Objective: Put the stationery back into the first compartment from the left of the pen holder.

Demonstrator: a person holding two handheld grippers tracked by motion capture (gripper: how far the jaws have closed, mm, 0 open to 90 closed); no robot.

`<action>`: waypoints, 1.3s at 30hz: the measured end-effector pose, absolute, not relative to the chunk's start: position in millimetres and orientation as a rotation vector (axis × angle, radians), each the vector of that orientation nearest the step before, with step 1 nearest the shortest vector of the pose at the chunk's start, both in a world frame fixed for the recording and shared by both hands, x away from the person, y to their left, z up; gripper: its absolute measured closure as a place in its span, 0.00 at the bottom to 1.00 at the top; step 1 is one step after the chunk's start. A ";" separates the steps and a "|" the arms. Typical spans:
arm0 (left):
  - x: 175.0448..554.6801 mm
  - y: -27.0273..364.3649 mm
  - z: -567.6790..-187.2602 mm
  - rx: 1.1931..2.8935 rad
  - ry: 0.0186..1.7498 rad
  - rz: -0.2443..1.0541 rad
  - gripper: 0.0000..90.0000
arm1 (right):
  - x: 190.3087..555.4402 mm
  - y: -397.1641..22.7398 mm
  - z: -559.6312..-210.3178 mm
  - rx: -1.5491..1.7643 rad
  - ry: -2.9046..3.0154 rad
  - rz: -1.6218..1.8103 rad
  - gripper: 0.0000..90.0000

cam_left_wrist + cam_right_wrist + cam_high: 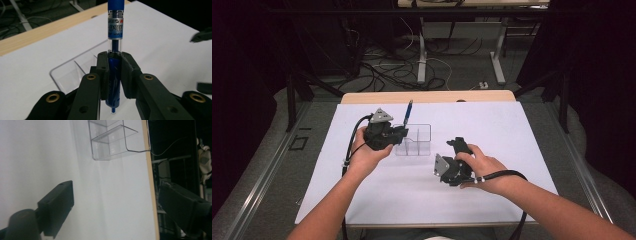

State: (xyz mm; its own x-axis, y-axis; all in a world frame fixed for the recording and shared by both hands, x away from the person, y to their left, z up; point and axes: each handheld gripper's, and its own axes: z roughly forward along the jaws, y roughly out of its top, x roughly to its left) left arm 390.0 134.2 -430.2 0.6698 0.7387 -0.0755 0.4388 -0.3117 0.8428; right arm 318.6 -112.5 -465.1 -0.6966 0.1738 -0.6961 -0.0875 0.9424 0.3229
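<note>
Left hand-held gripper [113, 75] clenched on upright blue pen [115, 30], above clear divided organizer [413, 140] mid-surface, right hand-held gripper [458, 150] released, empty, just right of organizer, white surface [492, 125].

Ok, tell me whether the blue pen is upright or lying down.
Upright: the left gripper clamps the blue pen vertically, tip down beside the clear organizer.

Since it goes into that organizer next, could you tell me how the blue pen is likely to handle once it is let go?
The blue pen looks rigid and round, so it would probably roll on the white table. Clamped upright in the left gripper, it may slip if loosened. The clear organizer seems light.
</note>
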 end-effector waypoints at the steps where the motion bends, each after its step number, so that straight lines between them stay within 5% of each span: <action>1: 391.3 136.8 -430.2 1.937 0.925 0.416 0.88 | 319.3 -113.6 -465.0 0.105 2.318 0.443 0.09; 18: 413.2 151.1 -455.2 1.757 1.027 0.485 0.88 | 341.6 -143.8 -467.1 0.639 2.352 0.729 0.00; 33: 420.5 142.6 -483.4 1.808 1.061 0.466 0.87 | 343.1 -150.2 -467.4 0.663 2.329 0.725 0.00; 39: 415.1 146.5 -478.7 1.803 1.048 0.473 0.71 | 344.1 -152.4 -466.8 0.676 2.327 0.730 0.00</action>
State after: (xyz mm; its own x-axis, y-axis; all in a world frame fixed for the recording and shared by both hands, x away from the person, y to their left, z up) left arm 415.1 146.5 -478.7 0.5552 0.8220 -0.1265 0.4491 -0.1683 0.8775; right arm 344.1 -152.4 -466.8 -0.6895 0.6120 -0.3873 0.2810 0.7189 0.6357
